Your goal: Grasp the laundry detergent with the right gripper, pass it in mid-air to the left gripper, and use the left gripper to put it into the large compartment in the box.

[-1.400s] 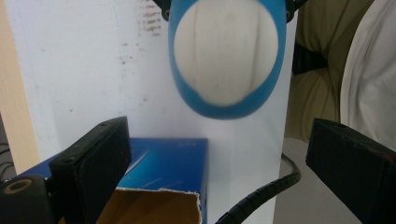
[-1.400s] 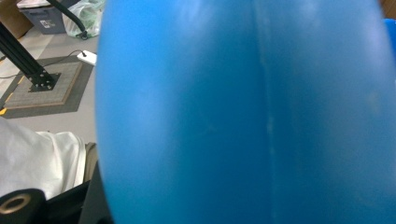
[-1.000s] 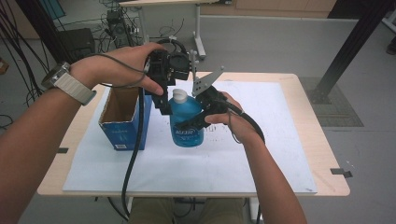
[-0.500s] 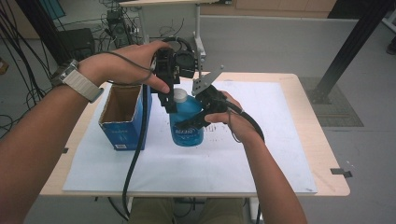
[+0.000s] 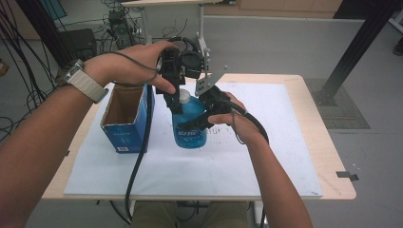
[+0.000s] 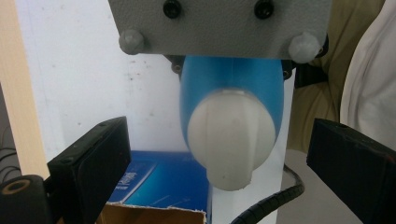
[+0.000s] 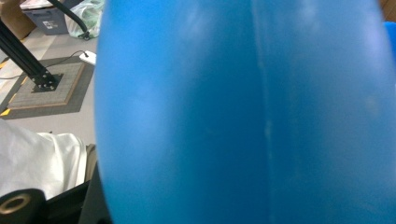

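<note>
Tabletop [image 5: 285, 156]: one bottle [image 5: 190, 126], one box [image 5: 124, 124]

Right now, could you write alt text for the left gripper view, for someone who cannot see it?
A blue bottle with a white cap stands between the two black open tongs, which are apart from the cap on both sides. Below lie a blue cardboard box and a white sheet.
</note>
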### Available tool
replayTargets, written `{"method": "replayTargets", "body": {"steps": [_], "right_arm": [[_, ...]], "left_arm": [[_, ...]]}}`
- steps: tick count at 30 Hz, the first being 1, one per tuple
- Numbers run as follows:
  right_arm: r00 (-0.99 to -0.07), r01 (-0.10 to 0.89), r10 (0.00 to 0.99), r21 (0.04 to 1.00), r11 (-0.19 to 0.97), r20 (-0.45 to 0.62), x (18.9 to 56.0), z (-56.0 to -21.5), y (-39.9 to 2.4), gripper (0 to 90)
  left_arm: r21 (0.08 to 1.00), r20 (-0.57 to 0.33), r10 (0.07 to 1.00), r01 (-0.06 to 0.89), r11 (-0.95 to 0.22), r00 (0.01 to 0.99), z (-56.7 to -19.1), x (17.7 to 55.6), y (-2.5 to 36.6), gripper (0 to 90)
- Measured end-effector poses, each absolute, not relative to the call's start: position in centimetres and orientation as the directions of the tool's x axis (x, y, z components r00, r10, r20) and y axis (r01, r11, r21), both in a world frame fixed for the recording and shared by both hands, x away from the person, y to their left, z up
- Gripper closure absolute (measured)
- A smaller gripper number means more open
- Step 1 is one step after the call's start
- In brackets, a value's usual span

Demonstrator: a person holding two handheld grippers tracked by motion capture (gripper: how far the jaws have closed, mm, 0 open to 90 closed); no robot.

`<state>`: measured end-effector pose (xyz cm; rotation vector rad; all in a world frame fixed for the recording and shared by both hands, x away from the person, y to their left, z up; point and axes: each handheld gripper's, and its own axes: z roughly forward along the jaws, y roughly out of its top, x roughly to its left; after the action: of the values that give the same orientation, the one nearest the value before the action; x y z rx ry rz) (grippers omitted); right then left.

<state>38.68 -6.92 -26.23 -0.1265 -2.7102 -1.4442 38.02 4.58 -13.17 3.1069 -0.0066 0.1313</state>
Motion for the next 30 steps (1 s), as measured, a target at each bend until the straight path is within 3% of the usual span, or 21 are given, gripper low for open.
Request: {"method": "replayTargets", "body": {"steps": [30], "right_arm": [[-0.993, 0.111, 0.042, 0.82, 0.561, 0.106, 38.73, -26.21, -6.86, 43.3]], "left_arm": [[0.039, 0.075, -0.006, -0.009, -0.999, 0.997, -13.34, 38.49, 3.72, 6.8]]}}
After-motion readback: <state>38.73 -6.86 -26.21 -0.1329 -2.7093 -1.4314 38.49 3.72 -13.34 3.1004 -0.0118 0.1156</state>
